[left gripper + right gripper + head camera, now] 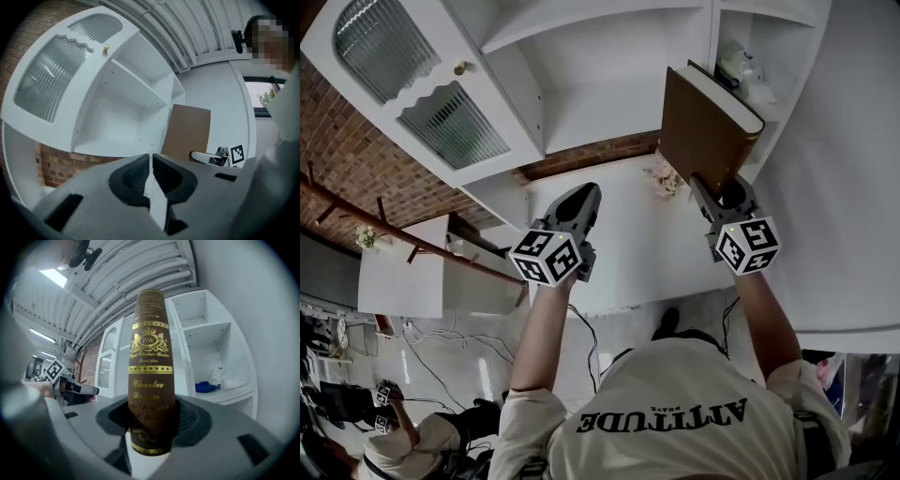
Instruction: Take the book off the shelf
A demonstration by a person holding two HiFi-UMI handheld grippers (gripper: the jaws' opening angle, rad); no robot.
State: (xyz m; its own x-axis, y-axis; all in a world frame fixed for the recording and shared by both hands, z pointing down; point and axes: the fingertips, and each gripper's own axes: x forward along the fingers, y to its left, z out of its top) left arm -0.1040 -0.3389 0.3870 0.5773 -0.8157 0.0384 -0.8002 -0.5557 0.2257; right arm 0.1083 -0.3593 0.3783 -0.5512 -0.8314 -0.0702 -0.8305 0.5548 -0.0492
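A brown hardback book [703,127] with gold lettering on its spine [151,357] stands upright in my right gripper [719,194], which is shut on its lower end [151,425]. The book is out in front of the white shelf cabinet [609,103], apart from its boards. My left gripper [579,199] hovers to the left of the book, level with it, its jaws [150,161] shut with nothing between them. In the left gripper view the book's cover [186,131] and the right gripper [211,158] show to the right.
The cabinet door [422,84] with ribbed glass hangs open at the left. A blue thing and white items [220,380] lie in the right-hand compartment. A brick wall [347,159] stands left of the cabinet. The middle compartments [122,117] hold nothing.
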